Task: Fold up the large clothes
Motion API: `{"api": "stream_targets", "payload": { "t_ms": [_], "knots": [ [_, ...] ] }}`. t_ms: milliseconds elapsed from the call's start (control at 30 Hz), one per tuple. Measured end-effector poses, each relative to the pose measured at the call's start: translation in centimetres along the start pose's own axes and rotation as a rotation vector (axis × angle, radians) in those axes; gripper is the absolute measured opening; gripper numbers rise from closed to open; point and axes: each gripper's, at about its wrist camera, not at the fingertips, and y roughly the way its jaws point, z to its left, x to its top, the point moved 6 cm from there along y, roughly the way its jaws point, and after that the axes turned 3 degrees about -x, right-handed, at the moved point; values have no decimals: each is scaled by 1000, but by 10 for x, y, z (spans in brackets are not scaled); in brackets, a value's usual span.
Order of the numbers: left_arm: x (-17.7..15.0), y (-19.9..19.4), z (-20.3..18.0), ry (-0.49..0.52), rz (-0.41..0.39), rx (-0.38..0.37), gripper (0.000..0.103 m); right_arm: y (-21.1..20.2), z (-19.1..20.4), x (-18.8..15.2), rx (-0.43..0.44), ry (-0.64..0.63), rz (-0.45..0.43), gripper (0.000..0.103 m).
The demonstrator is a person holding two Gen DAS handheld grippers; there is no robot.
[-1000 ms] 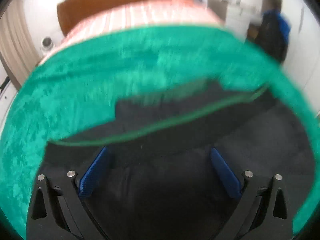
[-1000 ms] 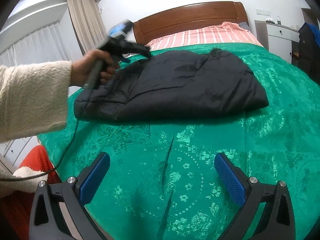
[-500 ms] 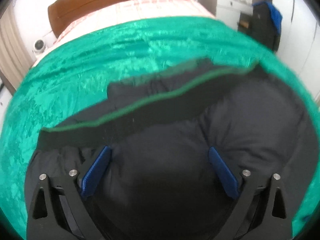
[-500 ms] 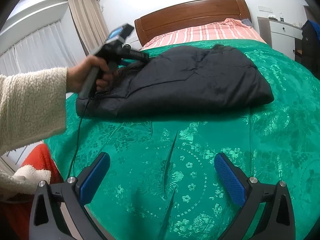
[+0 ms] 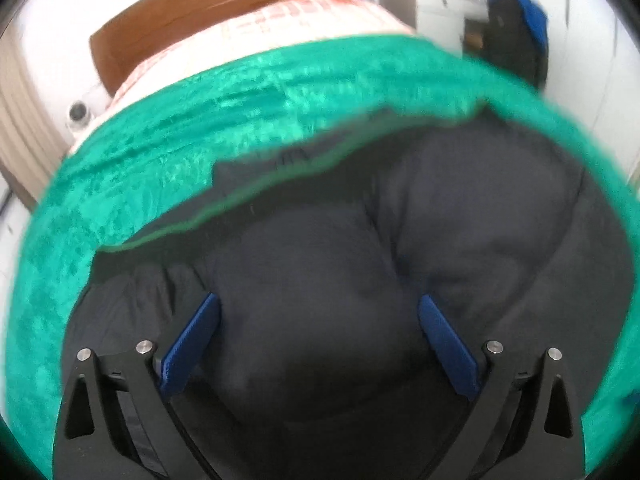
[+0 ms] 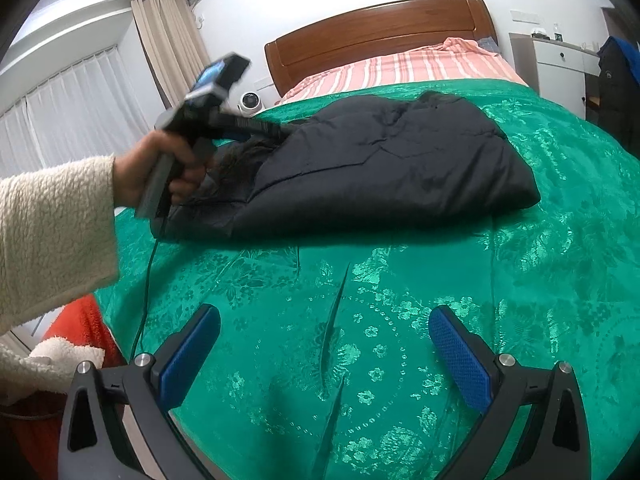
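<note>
Blurring dark jacket point(image 5: 320, 280) beneath left fingers point(image 5: 192, 340)

Matt black jacket point(image 6: 384, 168); glossy green bedspread point(image 6: 400, 340)

no readable text, labels, brands or numbers anywhere

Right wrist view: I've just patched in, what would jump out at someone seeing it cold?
First the dark padded jacket, lying in a folded heap across the middle of the bright green bedspread. Next the left gripper, held in a hand with a cream fleece sleeve, reaching over the jacket's left end; its jaws stand open. The right gripper hangs open over bare bedspread nearer the camera.
</note>
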Motion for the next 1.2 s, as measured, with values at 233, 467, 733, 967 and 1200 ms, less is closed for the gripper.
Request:
{"api": "stream_targets", "payload": {
  "t_ms": [233,467,733,967,1200],
  "knots": [
    [-14,-38,-4,-72,-70,-33,97,-9,-19,4,-65,39,-32,103],
    [-74,-110,-75,138,-248,-250,98,15,-101,38,28,526,-74,103],
    [-82,-52,-107,96,-97,-399,101,84,-149,92,123,810,-111,92],
    [-79,-52,-95,48,-85,-492,101,60,-63,183,-16,427,-163,33],
    [-81,-120,16,-236,-125,-626,92,50,116,253,-77,-113,-238,33]
  ]
}}
